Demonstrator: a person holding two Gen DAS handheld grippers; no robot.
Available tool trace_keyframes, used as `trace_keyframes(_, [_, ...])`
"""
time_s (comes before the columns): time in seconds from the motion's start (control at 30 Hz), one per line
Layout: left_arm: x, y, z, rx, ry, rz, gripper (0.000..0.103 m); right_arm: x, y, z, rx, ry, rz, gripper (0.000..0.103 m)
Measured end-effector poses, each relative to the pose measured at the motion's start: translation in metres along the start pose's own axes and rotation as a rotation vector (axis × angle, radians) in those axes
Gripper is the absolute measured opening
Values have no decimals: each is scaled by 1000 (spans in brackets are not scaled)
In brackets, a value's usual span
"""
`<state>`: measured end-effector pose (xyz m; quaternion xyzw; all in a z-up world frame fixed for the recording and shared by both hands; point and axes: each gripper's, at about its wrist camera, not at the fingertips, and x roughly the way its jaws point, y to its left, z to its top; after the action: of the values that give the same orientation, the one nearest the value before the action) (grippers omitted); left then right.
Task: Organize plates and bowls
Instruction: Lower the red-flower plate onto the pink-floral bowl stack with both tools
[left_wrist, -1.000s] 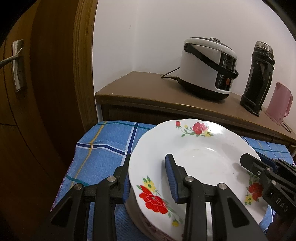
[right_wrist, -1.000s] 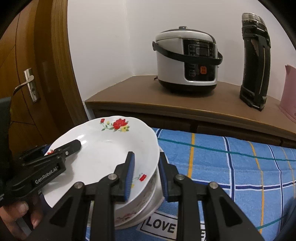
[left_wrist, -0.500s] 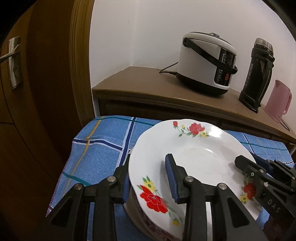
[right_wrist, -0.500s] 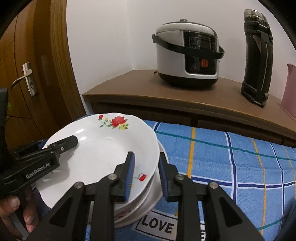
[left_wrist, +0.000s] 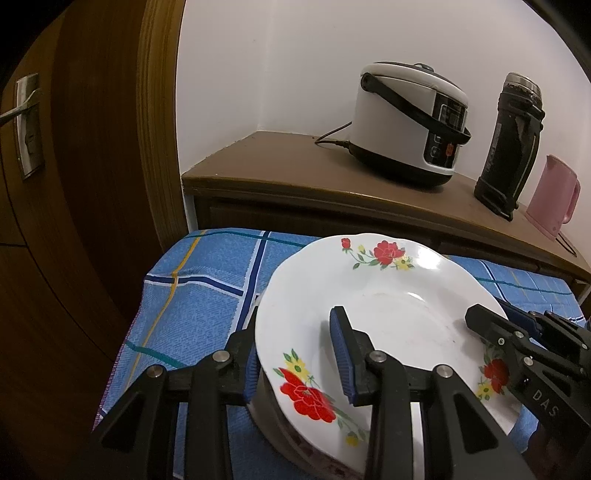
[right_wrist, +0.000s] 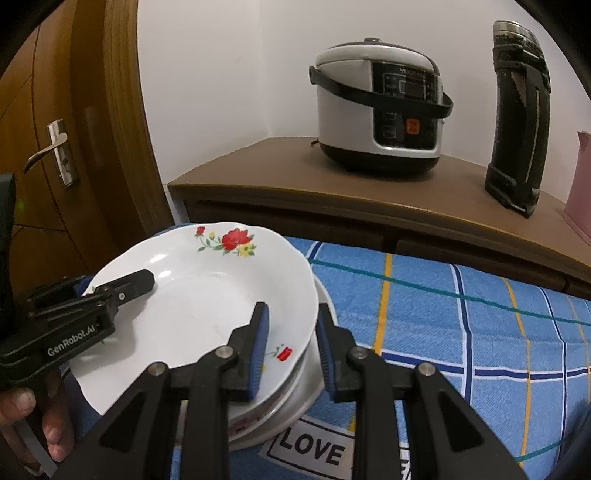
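Note:
A white deep plate with red flowers (left_wrist: 388, 306) (right_wrist: 192, 295) tops a small stack of plates (right_wrist: 295, 398) on a blue checked cloth (left_wrist: 207, 280). My left gripper (left_wrist: 295, 332) is shut on the stack's near-left rim, one pad inside the top plate and the other under the rim. In the right wrist view it (right_wrist: 110, 282) holds the far left edge. My right gripper (right_wrist: 291, 310) is shut on the opposite rim, one pad inside and one outside. In the left wrist view it (left_wrist: 495, 317) reaches in from the right.
A brown cabinet top (left_wrist: 295, 173) behind the cloth carries a rice cooker (right_wrist: 376, 107), a tall black flask (right_wrist: 517, 114) and a pink kettle (left_wrist: 550, 195). A wooden door (left_wrist: 74, 184) stands at the left. A "LOVE" patch (right_wrist: 314, 446) lies beside the stack. A hand (right_wrist: 22, 406) holds the left gripper.

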<state>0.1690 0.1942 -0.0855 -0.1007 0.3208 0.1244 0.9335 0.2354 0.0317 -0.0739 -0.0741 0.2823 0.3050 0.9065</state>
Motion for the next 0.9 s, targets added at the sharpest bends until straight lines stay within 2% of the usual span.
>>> trace_keyframes(0.53, [-1,-3,-1,22,4,7,37,-2,2,0,-31,9,-1,26])
trace_keyframes(0.9, [0,-4,-2,37,9,13,39,8,-1,0,-30,66,25,27])
